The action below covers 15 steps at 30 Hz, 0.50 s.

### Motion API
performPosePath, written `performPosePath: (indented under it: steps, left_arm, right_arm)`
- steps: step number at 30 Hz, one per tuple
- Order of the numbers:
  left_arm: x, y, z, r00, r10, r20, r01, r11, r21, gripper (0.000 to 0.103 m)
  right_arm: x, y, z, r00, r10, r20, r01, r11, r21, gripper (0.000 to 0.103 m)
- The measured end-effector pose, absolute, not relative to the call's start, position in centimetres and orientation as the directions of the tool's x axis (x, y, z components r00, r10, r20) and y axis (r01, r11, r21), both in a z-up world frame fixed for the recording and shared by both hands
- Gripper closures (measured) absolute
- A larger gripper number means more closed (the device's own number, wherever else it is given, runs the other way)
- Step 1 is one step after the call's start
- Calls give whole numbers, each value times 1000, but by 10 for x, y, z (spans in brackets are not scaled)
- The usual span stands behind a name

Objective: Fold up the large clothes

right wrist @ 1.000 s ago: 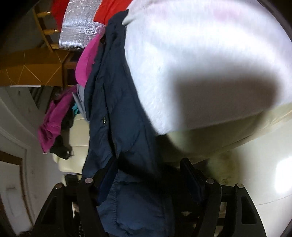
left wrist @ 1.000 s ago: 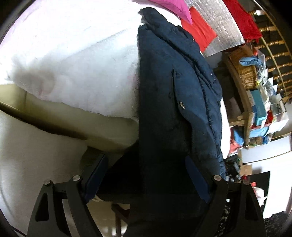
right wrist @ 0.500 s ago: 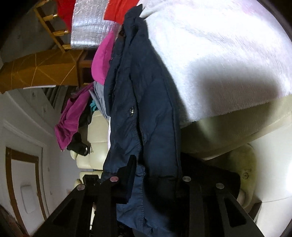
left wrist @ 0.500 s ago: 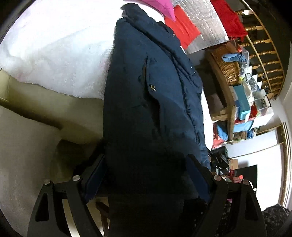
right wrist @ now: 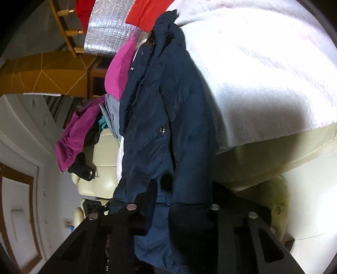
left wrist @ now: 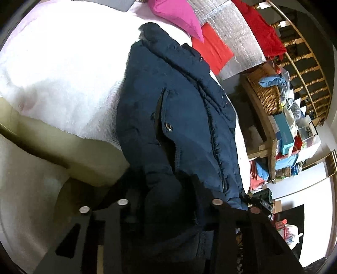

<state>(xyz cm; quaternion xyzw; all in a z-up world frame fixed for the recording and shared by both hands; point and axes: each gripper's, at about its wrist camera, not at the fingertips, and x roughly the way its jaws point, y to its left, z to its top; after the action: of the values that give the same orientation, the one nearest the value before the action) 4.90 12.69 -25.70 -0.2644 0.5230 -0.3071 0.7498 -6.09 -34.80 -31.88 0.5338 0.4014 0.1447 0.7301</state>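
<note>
A white fluffy blanket (left wrist: 63, 80) covers what seems to be a cream sofa (left wrist: 88, 156). On the blanket lies a navy jacket (left wrist: 179, 118), its near end hanging over the edge. A pink cushion (left wrist: 179, 14) lies at the far side.

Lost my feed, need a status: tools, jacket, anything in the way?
Left tool and right tool just closed on the navy jacket's lower edge. Jacket draped over white blanket. Pink garment piled beside it.

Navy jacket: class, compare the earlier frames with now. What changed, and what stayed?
Both grippers' jaws have just been closing: the left gripper and the right gripper now pinch the navy jacket's lower edge. The jacket stays draped over the white blanket.
</note>
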Motion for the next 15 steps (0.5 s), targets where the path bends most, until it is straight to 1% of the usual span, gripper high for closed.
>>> performPosePath:
  steps: [1,2,3,5,6,7,8,10,12,15]
  left_arm:
    - [49,129,-258,264,-738,-621,185,671,-718,64]
    - [50,128,-258,258,-737,-624,179,671,-719,64]
    - [51,129,-260,251,-737,-627,169,672,-722,63]
    - [52,131,-261,251,-744,-620,162,663,-730,63]
    - [51,132,-259,266,-739,-619,167,668,-725,65]
    - [50,132,-258,276,-739,-614,174,667,-725,72]
    - [48,134,-253,294,-742,-603,186,663,-725,76]
    - [44,136,-244,329,-740,-586,203,662,-722,85]
    - [39,139,-230,362,-740,-566,229,660,-716,89]
    - [34,140,-213,390,-732,-559,261,670,-695,92]
  right_arm:
    - [-61,-349,-319,636,640,-431,219,385,896,73]
    - [-60,-351,-323,633,642,-432,236,371,898,70]
    - [-59,-351,-327,627,650,-429,249,354,901,70]
    - [-59,-350,-326,632,648,-426,240,359,902,70]
    - [-59,-348,-324,632,647,-427,229,370,900,70]
    - [-60,-346,-316,635,642,-431,208,395,895,75]
    - [-61,-346,-310,638,641,-426,190,405,894,81]
    - [-65,-348,-292,667,639,-382,134,401,906,88]
    - [-69,-351,-272,700,632,-333,74,400,914,91]
    - [-70,-347,-247,710,620,-334,25,452,892,92]
